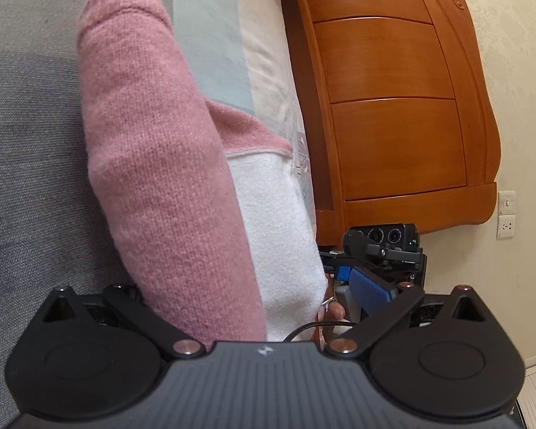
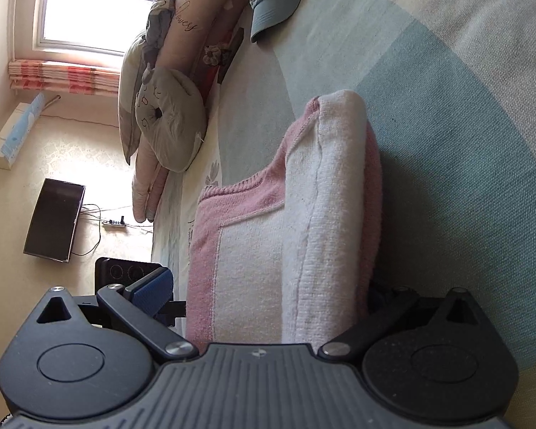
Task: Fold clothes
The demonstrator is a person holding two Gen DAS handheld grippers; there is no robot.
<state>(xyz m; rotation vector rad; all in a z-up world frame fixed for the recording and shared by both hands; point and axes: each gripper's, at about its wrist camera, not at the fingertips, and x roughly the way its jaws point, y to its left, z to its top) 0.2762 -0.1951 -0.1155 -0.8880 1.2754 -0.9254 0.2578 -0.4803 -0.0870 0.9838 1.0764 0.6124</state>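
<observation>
Left gripper [image 1: 257, 296]: jaws spread wide around the sweater [image 1: 168, 193], grip not discernible.
Right gripper [image 2: 271, 296]: jaws likewise spread around sweater [image 2: 303, 221], above the bed [image 2: 464, 107].

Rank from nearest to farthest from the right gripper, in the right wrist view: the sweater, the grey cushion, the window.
1. Sweater, between the right gripper's fingers.
2. Grey cushion, farther up on the left, at the bed's edge.
3. Window, top left, on the far wall.

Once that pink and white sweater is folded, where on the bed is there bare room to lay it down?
The pale striped bedspread lies bare beyond the pink and white knitted sweater, up to the blue-grey garment. Grey bedspread beside the pink sleeve is bare too. It is crowded along the pillows and wooden headboard.
</observation>
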